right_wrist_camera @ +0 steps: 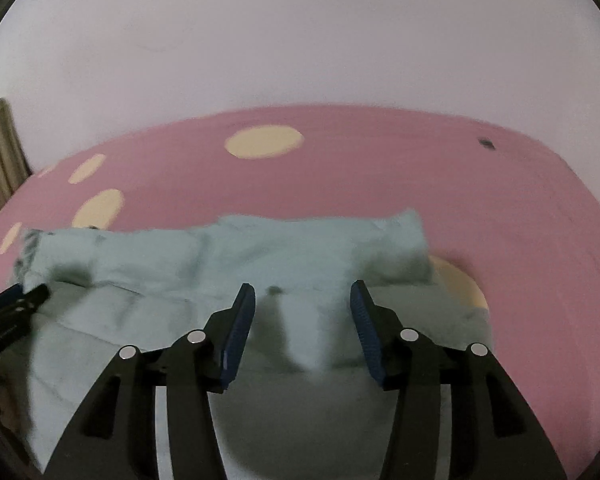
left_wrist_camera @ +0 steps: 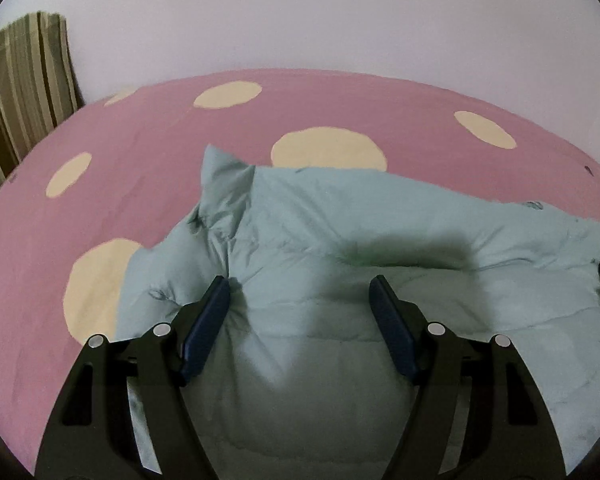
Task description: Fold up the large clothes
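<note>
- Closest to my left cam was the left gripper [left_wrist_camera: 300, 280], jaws spread wide over the puffy light-blue garment [left_wrist_camera: 380, 240], nothing pinched that I could see.
- My right gripper [right_wrist_camera: 303, 292] was also parted, hanging over a raised fold of the same cloth, pads not pressing it.
- The garment was bunched up on the pink bedsheet [left_wrist_camera: 140, 152] with cream spots, one sleeve end sticking up on the left.
- Further back: striped curtain [left_wrist_camera: 24, 80] at the left, then a plain pale wall [left_wrist_camera: 300, 12].
</note>
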The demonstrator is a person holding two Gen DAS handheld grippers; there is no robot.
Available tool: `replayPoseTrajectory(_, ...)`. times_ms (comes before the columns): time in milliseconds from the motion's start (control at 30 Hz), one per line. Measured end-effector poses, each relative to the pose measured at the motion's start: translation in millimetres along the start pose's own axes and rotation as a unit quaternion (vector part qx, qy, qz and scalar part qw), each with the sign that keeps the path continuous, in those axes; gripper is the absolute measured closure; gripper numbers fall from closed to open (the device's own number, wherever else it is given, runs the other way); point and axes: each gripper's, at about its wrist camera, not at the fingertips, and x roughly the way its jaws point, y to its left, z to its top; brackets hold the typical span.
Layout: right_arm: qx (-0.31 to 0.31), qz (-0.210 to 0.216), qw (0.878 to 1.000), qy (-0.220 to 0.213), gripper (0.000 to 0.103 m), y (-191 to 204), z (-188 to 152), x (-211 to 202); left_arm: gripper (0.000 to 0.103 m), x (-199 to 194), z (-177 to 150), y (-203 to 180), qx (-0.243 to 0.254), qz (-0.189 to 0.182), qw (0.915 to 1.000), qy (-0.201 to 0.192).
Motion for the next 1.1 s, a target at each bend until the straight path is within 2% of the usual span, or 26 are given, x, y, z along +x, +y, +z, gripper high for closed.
replayPoseTrajectory(100,0.001,-0.003,1.0,0.021,0.051,-6,-13,21,0.031,8,-6,-4,0.01,0.007,0.9999,0.0)
replayPoseTrajectory(233,0.005,0.001,1.0,0.023,0.05,-5,-19,38,0.03,19,-7,-1,0.001,-0.007,0.9999,0.007)
replayPoseTrajectory(467,0.021,0.016,0.999,0.019,0.049,-9,-20,41,0.029,23,-9,-2,-0.001,-0.013,0.9999,0.009)
replayPoseTrajectory(667,0.016,0.009,1.0,0.02,0.049,-6,-17,39,0.029,16,-5,-3,0.004,-0.008,0.9999,0.008)
replayPoseTrajectory(767,0.015,0.007,1.0,0.019,0.048,-6,-15,34,0.028,6,-6,-2,0.007,-0.008,0.9999,0.007)
replayPoseTrajectory(933,0.021,0.006,1.0,0.01,0.036,-11,-14,9,0.024,-21,-10,12,0.0,-0.02,0.9998,0.0)
replayPoseTrajectory(1100,0.03,0.008,1.0,-0.003,0.033,-26,-19,-26,0.023,-51,-19,46,-0.033,-0.03,0.999,-0.008)
